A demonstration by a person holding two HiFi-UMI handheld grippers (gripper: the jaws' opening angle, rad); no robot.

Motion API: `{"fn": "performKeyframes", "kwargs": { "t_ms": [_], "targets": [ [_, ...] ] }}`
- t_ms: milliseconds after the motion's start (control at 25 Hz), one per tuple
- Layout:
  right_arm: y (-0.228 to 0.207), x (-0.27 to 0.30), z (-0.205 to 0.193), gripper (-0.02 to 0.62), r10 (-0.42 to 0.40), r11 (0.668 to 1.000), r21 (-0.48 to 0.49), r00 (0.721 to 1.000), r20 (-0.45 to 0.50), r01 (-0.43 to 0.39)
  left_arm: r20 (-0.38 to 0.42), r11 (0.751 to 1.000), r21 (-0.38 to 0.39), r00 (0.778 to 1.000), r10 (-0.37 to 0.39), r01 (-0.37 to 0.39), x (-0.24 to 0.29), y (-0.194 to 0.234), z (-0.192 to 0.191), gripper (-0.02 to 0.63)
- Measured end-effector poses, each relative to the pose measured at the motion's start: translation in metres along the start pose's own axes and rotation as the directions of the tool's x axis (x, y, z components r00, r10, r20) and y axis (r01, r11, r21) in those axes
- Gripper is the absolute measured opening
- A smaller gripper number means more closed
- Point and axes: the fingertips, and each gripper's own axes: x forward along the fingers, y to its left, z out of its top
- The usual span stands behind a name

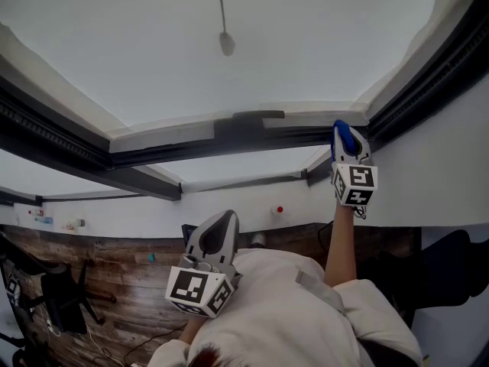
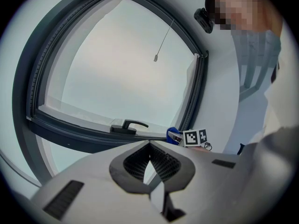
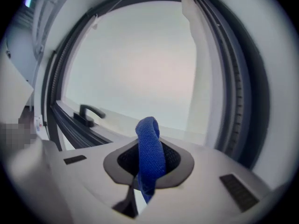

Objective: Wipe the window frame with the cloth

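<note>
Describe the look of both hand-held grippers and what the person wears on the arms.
The left hand-held gripper and right hand-held gripper have light grey tapered shells, with black ribbed pads inside the jaws. Each carries a white cube printed with black square markers. The person wears a white top.

Two grippers are counted, the left gripper (image 1: 223,225) near and the right gripper (image 1: 344,132) farther to the right, with two marker cubes (image 1: 200,290), one on each. One blue cloth (image 3: 149,153) is seen. One window frame (image 1: 252,128) is shown, with one dark handle (image 2: 127,126) and one hanging cord (image 1: 222,14)
</note>
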Motion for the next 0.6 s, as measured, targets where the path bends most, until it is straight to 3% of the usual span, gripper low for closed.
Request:
{"fn": "performKeyframes", "kwargs": {
  "t_ms": [80,240,480,600],
  "targets": [
    [0.044,0.0,0.021,0.051,0.104,0.994,0.033,0.992,0.067,-0.106,0.002,1.0,0.002,1.0,-0.008,0.008,-0.004,0.002,0.001,0.005],
    [0.129,0.002,0.043,0.051,0.281,0.955,0.062,0.95,0.139,-0.291,0.008,1.0,0.008,1.0,-0.009,0.009,-0.017,0.01,0.002,0.005],
    [0.237,0.008,0.05,0.05,0.462,0.885,-0.005,0.878,0.125,-0.465,0.025,0.999,0.013,0.999,0.03,-0.03,-0.042,0.036,0.01,0.005],
    [0.267,0.015,0.033,0.051,0.492,0.871,-0.034,0.869,0.05,-0.49,0.033,0.999,0.014,0.999,0.042,-0.043,-0.052,0.049,0.015,0.005]
  ]
}}
